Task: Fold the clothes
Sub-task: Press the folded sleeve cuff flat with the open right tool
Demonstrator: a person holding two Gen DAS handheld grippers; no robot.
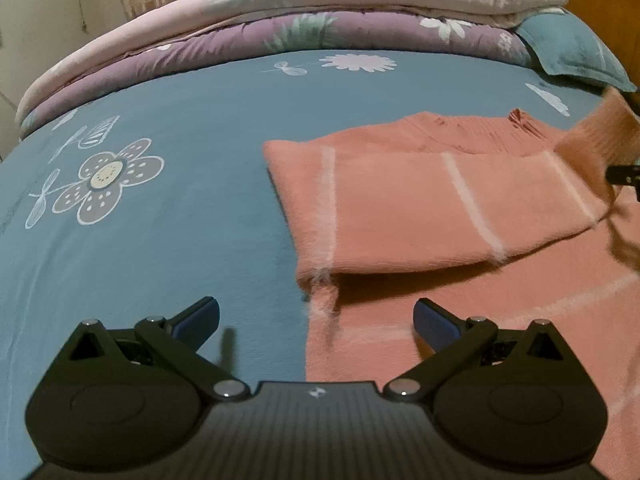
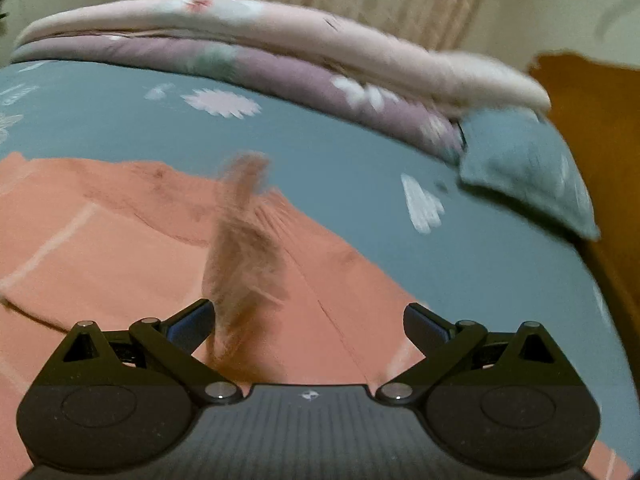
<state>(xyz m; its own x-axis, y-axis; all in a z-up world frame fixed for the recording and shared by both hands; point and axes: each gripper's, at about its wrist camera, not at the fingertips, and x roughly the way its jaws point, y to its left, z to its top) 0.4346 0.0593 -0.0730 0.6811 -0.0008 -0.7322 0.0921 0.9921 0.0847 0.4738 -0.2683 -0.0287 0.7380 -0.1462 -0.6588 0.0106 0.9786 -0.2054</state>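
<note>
A salmon sweater (image 1: 400, 216) with thin white lines lies on the blue flowered bedsheet (image 1: 180, 240), one sleeve folded across its body. My left gripper (image 1: 316, 320) is open just above the sweater's near left edge, with nothing between its fingers. My right gripper (image 2: 308, 324) is open over the sweater (image 2: 120, 264). A blurred, fuzzy sleeve cuff (image 2: 244, 248) stands upright just beside its left finger (image 2: 192, 322), and the jaws are wide apart. The same raised cuff (image 1: 600, 140) shows at the right edge of the left wrist view, next to a black part of the right gripper (image 1: 624, 176).
Folded pink and purple quilts (image 1: 300, 12) are stacked along the far side of the bed. A blue pillow (image 2: 528, 168) lies at the far right, beside brown wooden furniture (image 2: 600, 140). Bare sheet (image 2: 360, 160) stretches to the left of and beyond the sweater.
</note>
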